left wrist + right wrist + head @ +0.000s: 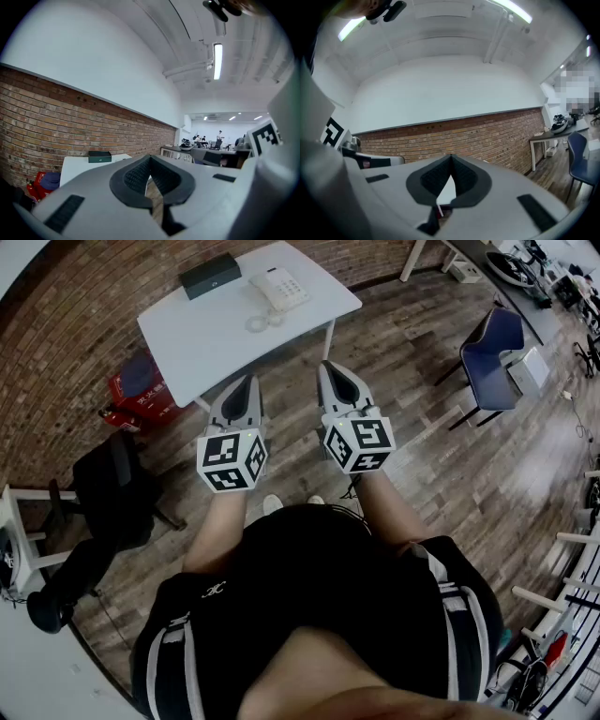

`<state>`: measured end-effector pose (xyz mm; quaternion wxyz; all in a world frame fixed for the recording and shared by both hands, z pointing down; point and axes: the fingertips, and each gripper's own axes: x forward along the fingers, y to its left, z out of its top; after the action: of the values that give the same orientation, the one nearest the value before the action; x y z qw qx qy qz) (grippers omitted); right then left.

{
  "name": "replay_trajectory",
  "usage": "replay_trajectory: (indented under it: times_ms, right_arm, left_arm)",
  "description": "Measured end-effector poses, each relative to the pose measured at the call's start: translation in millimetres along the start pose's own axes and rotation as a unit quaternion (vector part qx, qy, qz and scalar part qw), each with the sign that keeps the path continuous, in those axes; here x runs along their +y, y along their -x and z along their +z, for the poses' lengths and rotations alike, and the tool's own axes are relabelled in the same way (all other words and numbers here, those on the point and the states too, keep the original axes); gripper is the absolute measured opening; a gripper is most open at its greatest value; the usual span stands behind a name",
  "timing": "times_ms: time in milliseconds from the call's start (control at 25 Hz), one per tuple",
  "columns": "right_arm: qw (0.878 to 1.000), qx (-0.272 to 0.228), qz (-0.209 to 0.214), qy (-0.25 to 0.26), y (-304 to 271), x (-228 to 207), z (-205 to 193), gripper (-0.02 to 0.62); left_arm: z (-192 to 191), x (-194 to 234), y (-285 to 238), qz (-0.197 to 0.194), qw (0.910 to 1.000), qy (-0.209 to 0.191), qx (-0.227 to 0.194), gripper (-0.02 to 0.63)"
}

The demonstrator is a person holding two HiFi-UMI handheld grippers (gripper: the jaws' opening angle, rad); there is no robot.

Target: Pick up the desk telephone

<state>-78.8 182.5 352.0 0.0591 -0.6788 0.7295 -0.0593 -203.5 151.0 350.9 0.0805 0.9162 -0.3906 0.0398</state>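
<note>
A white desk telephone (278, 288) with a coiled cord sits on the far right part of a white table (202, 341) in the head view. Both grippers hover side by side in front of the table's near edge, well short of the phone. My left gripper (249, 381) is shut with nothing in it, and so is my right gripper (329, 367). In the left gripper view the shut jaws meet at the tips (150, 158). In the right gripper view the tips (451, 157) likewise touch. The phone shows in neither gripper view.
A dark green box (210, 275) lies on the table left of the phone, also seen as a dark box (100, 156). A red bag (139, 390) sits under the table's left end. A black chair (112, 486) stands left, a blue chair (495, 351) right, a brick wall behind.
</note>
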Motion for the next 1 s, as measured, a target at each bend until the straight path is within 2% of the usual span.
replay_trajectory:
  times_ms: [600, 1000]
  right_arm:
    - [1.0, -0.009, 0.002, -0.025, -4, -22, 3, -0.002]
    - [0.999, -0.002, 0.026, -0.021, 5, -53, 3, -0.002]
  left_arm:
    - [-8, -6, -18, 0.003, 0.9998, 0.006, 0.018, 0.002]
    - [-18, -41, -38, 0.01, 0.9997, 0.011, 0.02, 0.002]
